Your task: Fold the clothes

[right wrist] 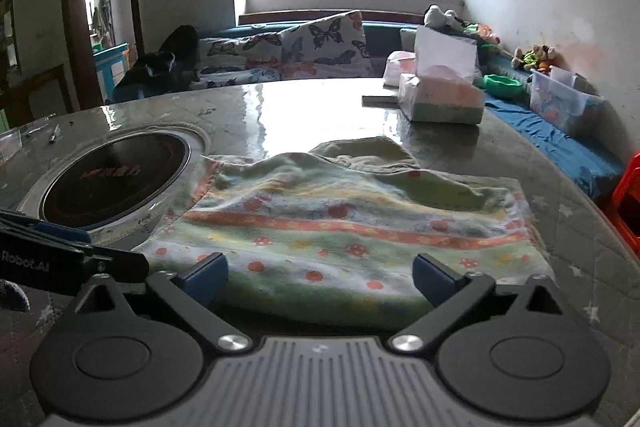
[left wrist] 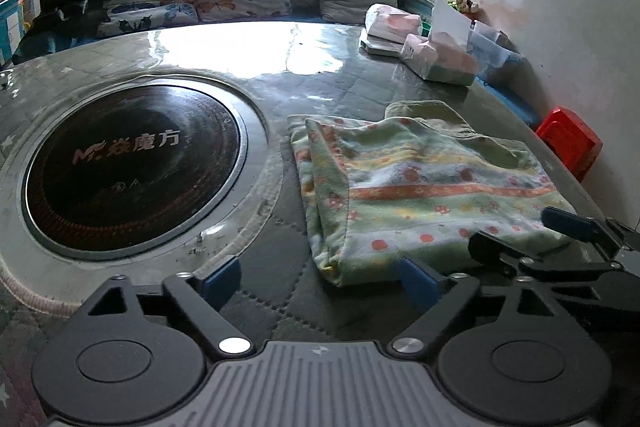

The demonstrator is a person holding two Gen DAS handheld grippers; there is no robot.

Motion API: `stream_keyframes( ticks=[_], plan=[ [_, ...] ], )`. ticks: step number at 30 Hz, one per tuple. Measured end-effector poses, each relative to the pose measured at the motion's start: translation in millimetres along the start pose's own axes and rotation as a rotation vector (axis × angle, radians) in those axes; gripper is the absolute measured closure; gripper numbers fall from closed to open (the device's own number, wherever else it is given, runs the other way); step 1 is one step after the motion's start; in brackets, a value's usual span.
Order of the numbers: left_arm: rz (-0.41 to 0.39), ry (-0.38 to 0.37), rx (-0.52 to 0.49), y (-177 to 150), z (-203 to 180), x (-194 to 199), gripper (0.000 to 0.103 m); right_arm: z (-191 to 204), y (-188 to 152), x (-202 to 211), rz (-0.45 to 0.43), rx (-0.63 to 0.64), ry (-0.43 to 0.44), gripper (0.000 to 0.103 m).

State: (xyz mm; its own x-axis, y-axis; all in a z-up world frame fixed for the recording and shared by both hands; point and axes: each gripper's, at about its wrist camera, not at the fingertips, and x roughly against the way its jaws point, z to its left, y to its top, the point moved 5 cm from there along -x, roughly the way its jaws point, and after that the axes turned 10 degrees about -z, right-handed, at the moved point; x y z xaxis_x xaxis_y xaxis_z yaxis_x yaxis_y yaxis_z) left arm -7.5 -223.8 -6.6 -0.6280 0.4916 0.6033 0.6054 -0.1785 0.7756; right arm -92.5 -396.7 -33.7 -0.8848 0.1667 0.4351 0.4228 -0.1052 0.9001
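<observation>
The folded cloth point(left wrist: 420, 187), striped in green, white and orange with small red flowers, lies flat on the bench point(left wrist: 280, 83), to the right of the round black hob point(left wrist: 132, 171) set into the bench top. Its stripes run left to right, and that is also its longer direction as it lies. A second, plain greenish layer point(right wrist: 360, 151) shows at its far edge, slightly rumpled.

The left gripper point(left wrist: 320, 281) sits at the cloth's near left corner. Its fingers point(left wrist: 416, 283) stand wide apart and hold nothing; the right one is just at the near edge of the cloth, the left one over bare bench. In the same view the right gripper point(left wrist: 520, 235) reaches in from the right over the near right corner.

In the right wrist view the right gripper point(right wrist: 320, 277) faces the cloth squarely, its fingers point(right wrist: 436, 277) spread wide and empty, with the near edge of the cloth lying between them and a little beyond. The left gripper point(right wrist: 76, 247) shows at the left edge.

So the cloth lies straight ahead of both pairs of fingers, with one at each near corner. Judging from this, a further fold would mean gripping the near edge at both ends and carrying it to the far edge, across the stripes. The right one looks better centred on the fabric; the left would need to shift slightly right to catch its corner.
</observation>
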Motion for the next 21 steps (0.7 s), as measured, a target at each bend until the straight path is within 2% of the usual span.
stream_keyframes(
  ticks=[9, 21],
  plan=[
    [-0.022, 0.01, -0.011, -3, 0, 11, 0.0, 2, -1, 9, -0.015, -0.019, -0.058, 0.0],
    [-0.024, 0.018, -0.002, -9, -2, 20, 0.0, 0, -7, 20, -0.009, -0.053, -0.102, 0.0]
  ],
)
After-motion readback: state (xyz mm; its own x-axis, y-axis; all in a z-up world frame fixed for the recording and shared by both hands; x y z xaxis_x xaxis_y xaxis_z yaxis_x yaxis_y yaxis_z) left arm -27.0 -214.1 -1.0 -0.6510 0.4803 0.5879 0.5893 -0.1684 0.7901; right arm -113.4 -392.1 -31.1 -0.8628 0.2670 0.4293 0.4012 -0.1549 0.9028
